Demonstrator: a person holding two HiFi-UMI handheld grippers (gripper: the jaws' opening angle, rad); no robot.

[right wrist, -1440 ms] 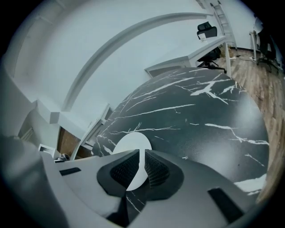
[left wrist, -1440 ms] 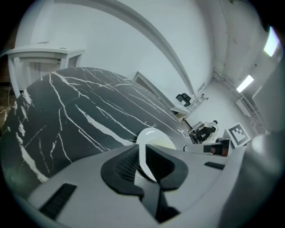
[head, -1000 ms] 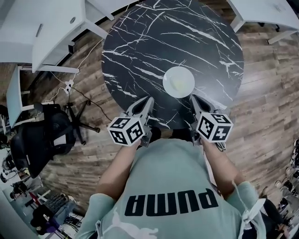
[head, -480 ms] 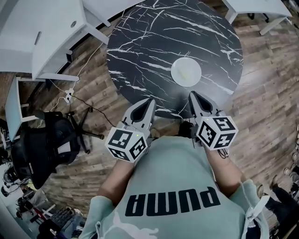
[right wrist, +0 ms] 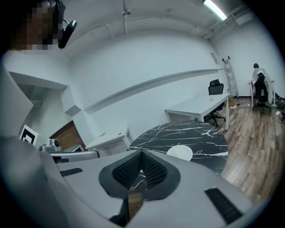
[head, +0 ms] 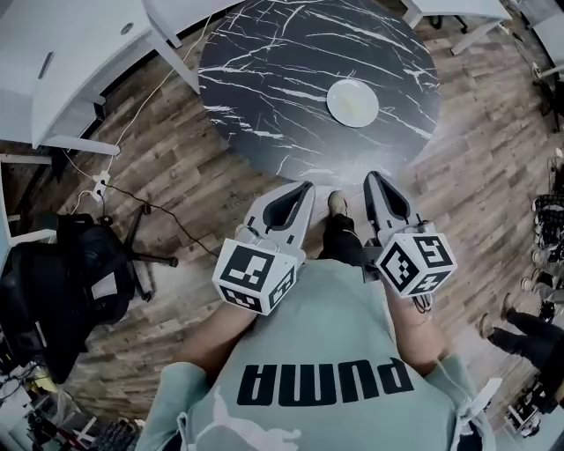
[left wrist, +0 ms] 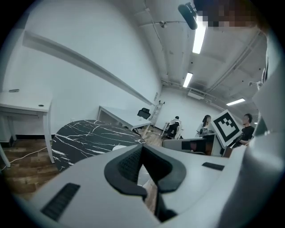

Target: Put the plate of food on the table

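A white plate (head: 352, 102) with pale food lies on the round black marble table (head: 291, 70), toward its near right side. Both grippers hang over the wooden floor, short of the table's edge and apart from the plate. My left gripper (head: 304, 186) is shut with nothing in it, and my right gripper (head: 374, 176) is shut and empty too. In the right gripper view the plate (right wrist: 180, 152) shows beyond the closed jaws (right wrist: 141, 153). In the left gripper view only a sliver of the plate (left wrist: 119, 147) shows above the closed gripper (left wrist: 141, 147).
White desks (head: 62, 62) stand at the left and another (head: 454, 11) at the top right. A black office chair (head: 66, 273) and floor cables (head: 132, 194) lie to my left. A person's legs (head: 520, 339) show at the right edge.
The view has backed away from the table: the table and plate have shifted up and farther off. Both grippers have come off the tabletop edge and now hang over the floor, still shut.
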